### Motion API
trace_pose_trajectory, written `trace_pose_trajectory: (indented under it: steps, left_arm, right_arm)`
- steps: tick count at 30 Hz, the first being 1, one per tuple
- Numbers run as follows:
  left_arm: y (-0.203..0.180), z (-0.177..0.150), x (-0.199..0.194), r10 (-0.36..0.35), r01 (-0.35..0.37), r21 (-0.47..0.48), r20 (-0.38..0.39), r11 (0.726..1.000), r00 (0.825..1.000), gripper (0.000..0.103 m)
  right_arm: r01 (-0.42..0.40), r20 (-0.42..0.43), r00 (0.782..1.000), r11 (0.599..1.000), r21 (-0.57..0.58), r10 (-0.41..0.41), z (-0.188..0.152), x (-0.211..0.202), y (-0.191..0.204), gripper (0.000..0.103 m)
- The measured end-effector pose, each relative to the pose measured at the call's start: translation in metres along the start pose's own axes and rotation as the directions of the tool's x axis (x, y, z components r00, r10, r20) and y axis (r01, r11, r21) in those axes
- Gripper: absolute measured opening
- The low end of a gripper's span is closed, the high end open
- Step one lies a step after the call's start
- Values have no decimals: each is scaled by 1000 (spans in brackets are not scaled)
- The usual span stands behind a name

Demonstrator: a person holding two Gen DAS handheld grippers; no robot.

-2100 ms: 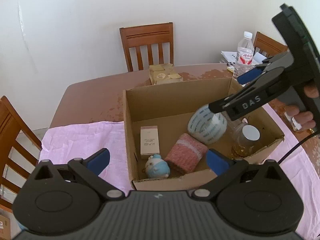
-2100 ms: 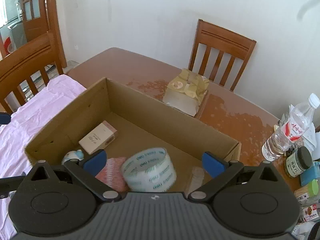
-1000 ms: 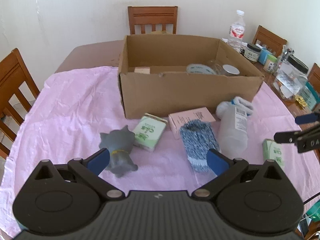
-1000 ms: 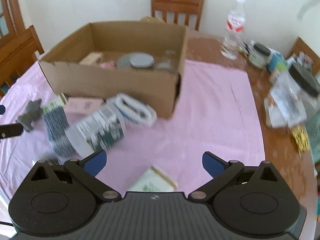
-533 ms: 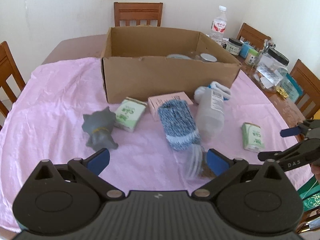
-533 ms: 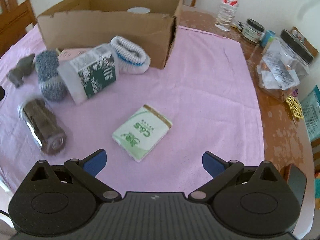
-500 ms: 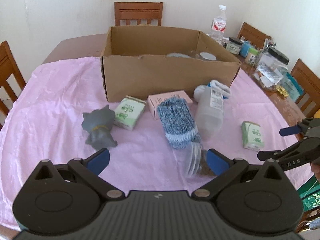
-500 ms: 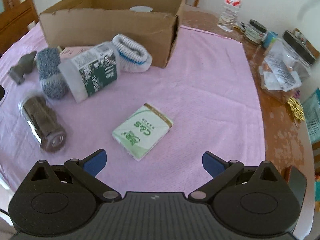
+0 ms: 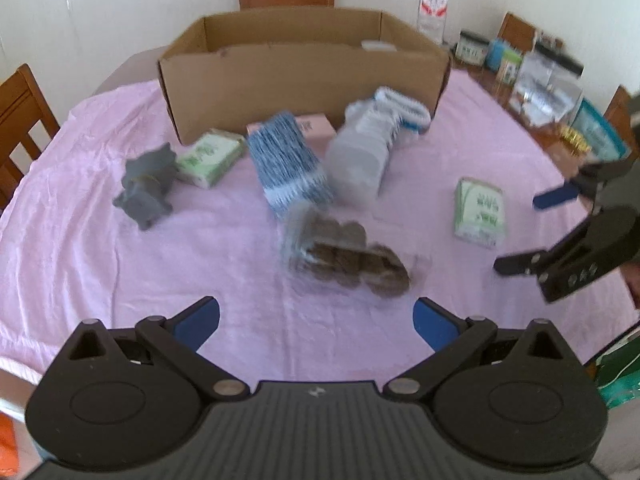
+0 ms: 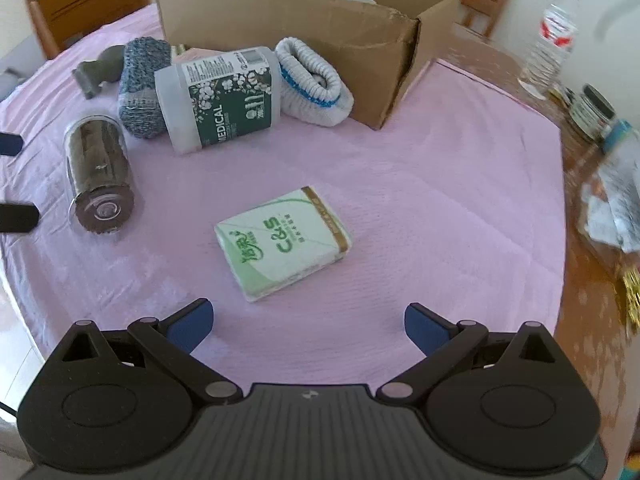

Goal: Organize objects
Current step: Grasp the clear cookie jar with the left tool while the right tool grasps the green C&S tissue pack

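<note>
- Fingers: left gripper point(image 9: 316, 318) jaws spread wide, nothing between them; right gripper point(image 10: 306, 322) same, released and empty. Right gripper also visible at the right edge of the left wrist view, jaws apart.
- L to R on the pink cloth point(image 10: 440, 168), right wrist view: grey toy point(image 10: 98, 68), blue knit roll point(image 10: 140, 84), clear jar point(image 10: 98, 172) lying on its side, medical bottle point(image 10: 224, 96) also on its side, white sock roll point(image 10: 312, 80), tissue pack point(image 10: 282, 242). Cardboard box point(image 10: 320, 12) behind them.
- Key relation: tissue pack lay flat just ahead of the right fingers, slightly left of centre, long axis diagonal (near-left to far-right). Right hand clearly nearer to it; in the left wrist view it sat well off to the right.
- Jar lay just ahead of the left fingers, roughly centred; left view blurred, so its axis reads better from the right view: base toward that camera.
- Judgement: right would need some wrist yaw to close across the pack's short side.
- Vs 0.5 s ago: both cams lower and closer to the cloth; pack and jar bigger in frame, same layout. Vs 2.1 s ago: right gripper no longer over the box.
</note>
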State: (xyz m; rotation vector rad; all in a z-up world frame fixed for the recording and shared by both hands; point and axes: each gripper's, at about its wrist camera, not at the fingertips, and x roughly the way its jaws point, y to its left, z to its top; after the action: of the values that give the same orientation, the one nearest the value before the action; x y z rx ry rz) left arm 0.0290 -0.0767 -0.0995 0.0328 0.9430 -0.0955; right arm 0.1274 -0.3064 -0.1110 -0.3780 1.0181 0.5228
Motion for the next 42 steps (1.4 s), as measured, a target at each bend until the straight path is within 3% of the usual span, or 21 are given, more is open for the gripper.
trace_pose_trajectory:
  steps: [5, 14, 17, 26, 36, 42]
  left_arm:
    - [-16, -4, 13, 40, -40, 17, -21, 999, 999, 102]
    - [-27, -1, 34, 38, -36, 47, -49, 998, 998, 102]
    - [-22, 0, 39, 7, -6, 11, -45, 1000, 999, 103]
    - [-20, 12, 49, -1, 2, 40, -24, 999, 1000, 102]
    - [-27, 27, 46, 3, -5, 124, 19, 992, 1000, 102]
    - [-25, 30, 44, -17, 13, 124, 29, 992, 999, 99]
  right_arm:
    - [-56, 13, 998, 998, -30, 57, 0, 3, -12, 103]
    - [-114, 24, 993, 989, -96, 117, 2, 7, -19, 103]
    - [-127, 25, 991, 985, -119, 131, 3, 9, -19, 103]
    - [-156, 30, 986, 972, -176, 163, 14, 14, -16, 103]
    - [-189, 40, 978, 953, -239, 204, 29, 22, -11, 103]
    - [-203, 35, 975, 945, -257, 219, 35, 19, -5, 92]
